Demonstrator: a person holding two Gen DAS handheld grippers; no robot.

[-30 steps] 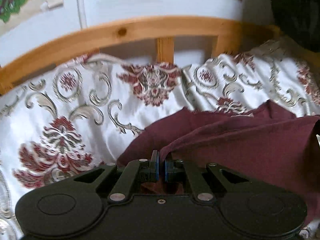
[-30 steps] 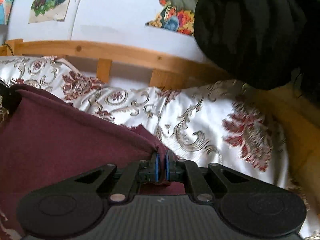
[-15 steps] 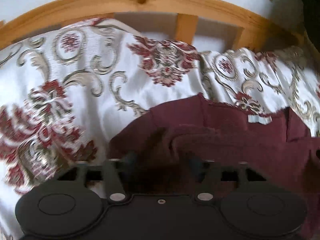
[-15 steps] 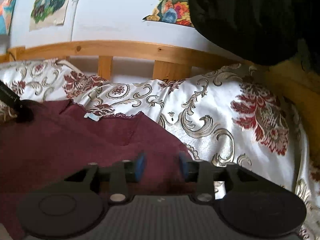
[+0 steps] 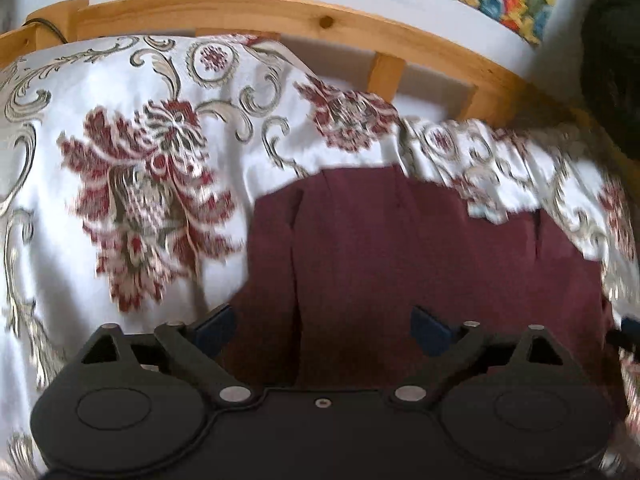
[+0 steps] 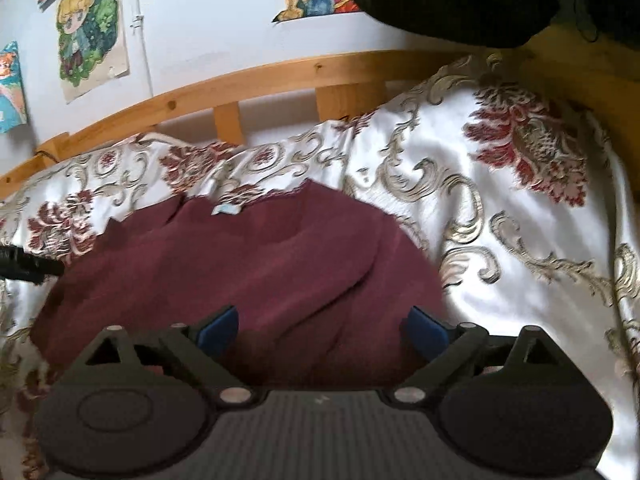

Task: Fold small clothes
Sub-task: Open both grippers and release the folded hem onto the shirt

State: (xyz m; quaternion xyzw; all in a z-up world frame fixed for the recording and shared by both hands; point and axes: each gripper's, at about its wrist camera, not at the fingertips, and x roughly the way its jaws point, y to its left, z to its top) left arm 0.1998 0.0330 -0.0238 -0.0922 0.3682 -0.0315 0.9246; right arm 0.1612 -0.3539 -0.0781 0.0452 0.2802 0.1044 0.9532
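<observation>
Bed: floral cover under a wooden rail, posters on the wall behind. Garment: maroon, flat on the cover, label edge towards the rail, long axis across my view. My left gripper: jaws opening, wide, cloth beneath them, pads pressing nothing. My right gripper: likewise opening wide above the garment's right part, holding nothing.
</observation>
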